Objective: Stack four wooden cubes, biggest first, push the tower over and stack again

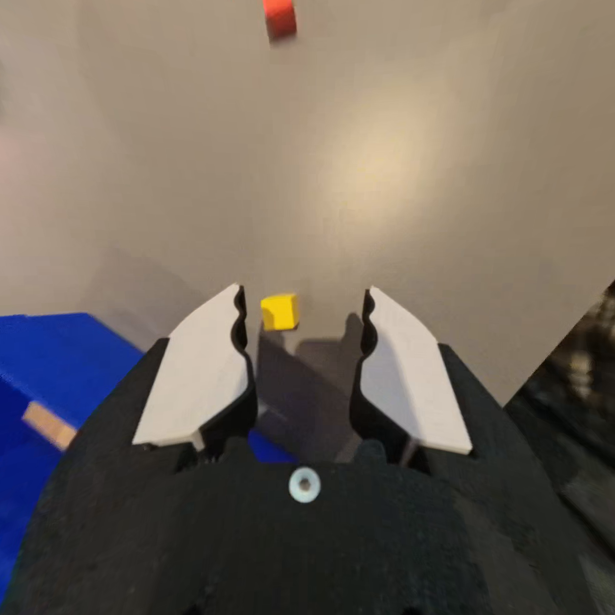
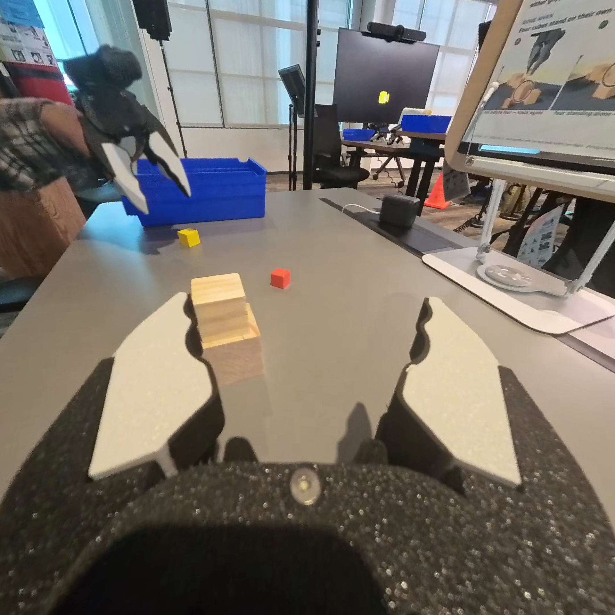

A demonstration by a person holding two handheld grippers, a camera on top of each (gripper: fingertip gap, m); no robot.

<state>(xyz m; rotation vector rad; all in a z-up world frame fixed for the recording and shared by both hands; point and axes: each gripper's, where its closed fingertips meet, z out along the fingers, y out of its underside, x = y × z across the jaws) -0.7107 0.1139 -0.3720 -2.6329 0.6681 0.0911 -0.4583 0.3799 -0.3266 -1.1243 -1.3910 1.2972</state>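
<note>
A pale wooden cube (image 2: 219, 299) sits on a larger wooden cube (image 2: 238, 356) on the grey table, just beside my right gripper's left finger. My right gripper (image 2: 304, 309) is open and empty, low over the table. A small red cube (image 2: 280, 278) lies behind the stack, and shows at the top of the left wrist view (image 1: 280, 20). A small yellow cube (image 2: 188, 237) lies near the blue bin. My left gripper (image 1: 303, 293) is open and empty, pointing down above the yellow cube (image 1: 279, 312). It also shows at the upper left of the right wrist view (image 2: 166, 201).
A blue bin (image 2: 213, 196) stands at the table's far left; its corner shows in the left wrist view (image 1: 50, 382). A dark small box (image 2: 398, 210) with a white cable sits at the back. A tablet on a stand (image 2: 545, 100) and its white base (image 2: 519, 293) stand at the right. My right fingertips sit around 40 cm from my left ones. To the pale wooden cube (image 2: 219, 299): right tips about 6 cm, left tips about 30 cm.
</note>
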